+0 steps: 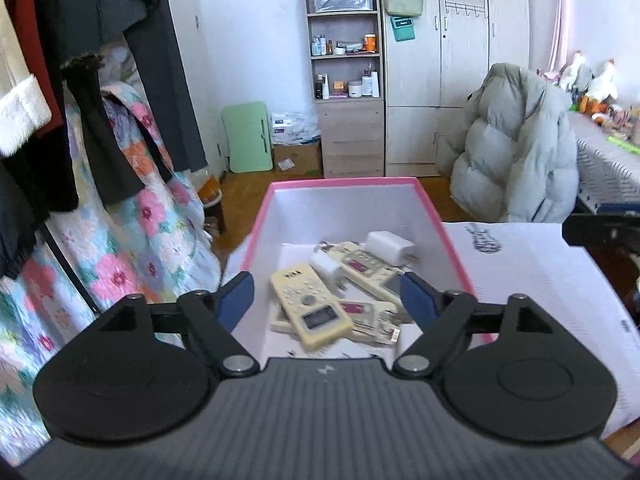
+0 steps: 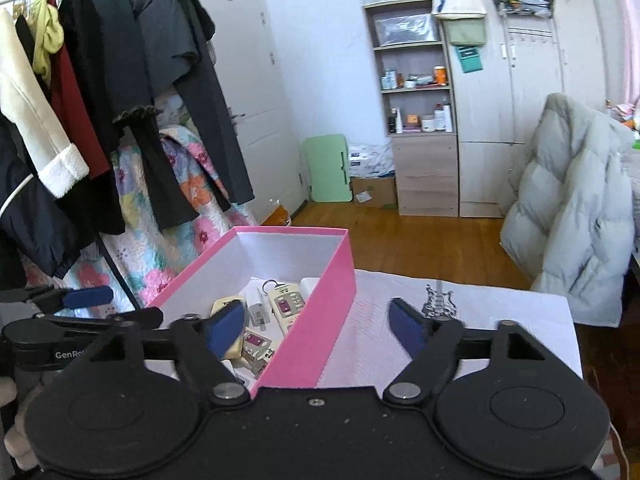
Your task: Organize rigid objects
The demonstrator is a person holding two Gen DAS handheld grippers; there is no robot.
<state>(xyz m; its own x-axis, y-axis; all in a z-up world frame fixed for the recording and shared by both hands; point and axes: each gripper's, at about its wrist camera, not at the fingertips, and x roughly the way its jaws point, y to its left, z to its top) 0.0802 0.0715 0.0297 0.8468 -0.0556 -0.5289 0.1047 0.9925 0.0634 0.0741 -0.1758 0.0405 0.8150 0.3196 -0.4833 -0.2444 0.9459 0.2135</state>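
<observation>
A pink box (image 1: 430,204) with a white inside stands on a white cloth (image 1: 532,276). In it lie several cream remote controls (image 1: 310,306) and two white chargers (image 1: 390,245). My left gripper (image 1: 328,300) is open and empty, held above the box's near end. In the right wrist view the box (image 2: 332,292) is at centre left with the remotes (image 2: 286,304) inside. My right gripper (image 2: 318,326) is open and empty, astride the box's right wall. The left gripper shows at that view's left edge (image 2: 86,296).
A clothes rack with dark garments (image 2: 100,80) and a floral quilt (image 1: 132,216) stands to the left. A grey puffer jacket (image 1: 516,140) hangs on a chair at the right. A shelf unit (image 1: 346,68) and wardrobe (image 1: 464,60) stand at the back wall.
</observation>
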